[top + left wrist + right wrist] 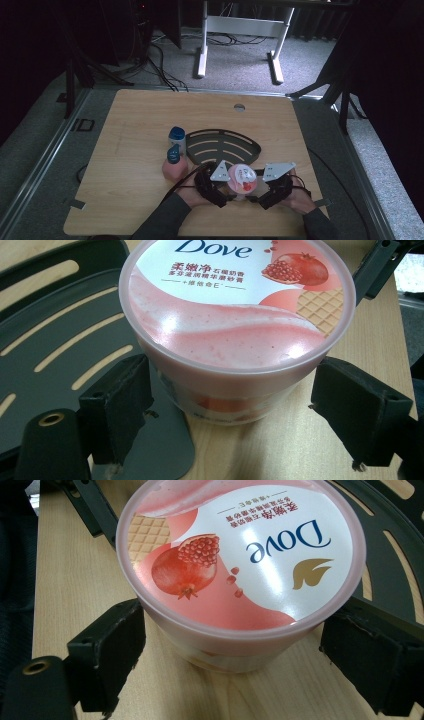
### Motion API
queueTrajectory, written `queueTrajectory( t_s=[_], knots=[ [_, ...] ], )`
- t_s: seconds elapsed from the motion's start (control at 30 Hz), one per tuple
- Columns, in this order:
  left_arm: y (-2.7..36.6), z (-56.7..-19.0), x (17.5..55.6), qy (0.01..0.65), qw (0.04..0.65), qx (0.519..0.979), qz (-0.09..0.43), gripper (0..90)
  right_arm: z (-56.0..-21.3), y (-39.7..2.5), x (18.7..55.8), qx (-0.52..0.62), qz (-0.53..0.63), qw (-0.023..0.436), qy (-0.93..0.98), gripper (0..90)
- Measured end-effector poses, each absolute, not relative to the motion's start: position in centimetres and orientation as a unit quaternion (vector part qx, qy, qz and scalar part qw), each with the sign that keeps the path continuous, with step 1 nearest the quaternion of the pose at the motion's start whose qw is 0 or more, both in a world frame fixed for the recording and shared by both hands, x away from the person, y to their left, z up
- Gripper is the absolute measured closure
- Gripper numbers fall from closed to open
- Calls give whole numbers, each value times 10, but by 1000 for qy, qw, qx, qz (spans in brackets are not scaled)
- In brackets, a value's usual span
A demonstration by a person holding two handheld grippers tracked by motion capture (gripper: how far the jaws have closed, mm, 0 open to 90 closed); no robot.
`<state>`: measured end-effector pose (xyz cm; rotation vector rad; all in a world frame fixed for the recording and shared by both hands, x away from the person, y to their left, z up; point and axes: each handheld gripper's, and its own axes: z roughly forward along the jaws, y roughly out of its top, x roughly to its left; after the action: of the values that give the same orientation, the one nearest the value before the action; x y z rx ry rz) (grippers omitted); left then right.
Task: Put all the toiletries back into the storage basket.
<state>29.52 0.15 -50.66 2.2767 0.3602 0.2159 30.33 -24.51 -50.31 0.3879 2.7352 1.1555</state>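
The pink Dove tub (242,180) stands on the bench (125,195) against the near edge of the dark slotted rack (222,145), with the left claw (225,415) and right claw (235,665) both spread around it, so uneven closing could tip it or pop its lid.

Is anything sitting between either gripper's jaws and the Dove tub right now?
Nothing visible. The Dove tub sits on the table at the near edge of the dark slotted rack, with the left gripper and right gripper each straddling it, jaws open on both sides, gaps unobstructed.
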Motion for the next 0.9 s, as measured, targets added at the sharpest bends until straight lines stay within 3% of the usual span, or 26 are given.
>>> queueTrajectory(
  t_s=[0.9],
  knots=[
    [-2,-495,308,149,400,900,84,170,-492,-247,316,129,387,81,910,104]
  ],
)
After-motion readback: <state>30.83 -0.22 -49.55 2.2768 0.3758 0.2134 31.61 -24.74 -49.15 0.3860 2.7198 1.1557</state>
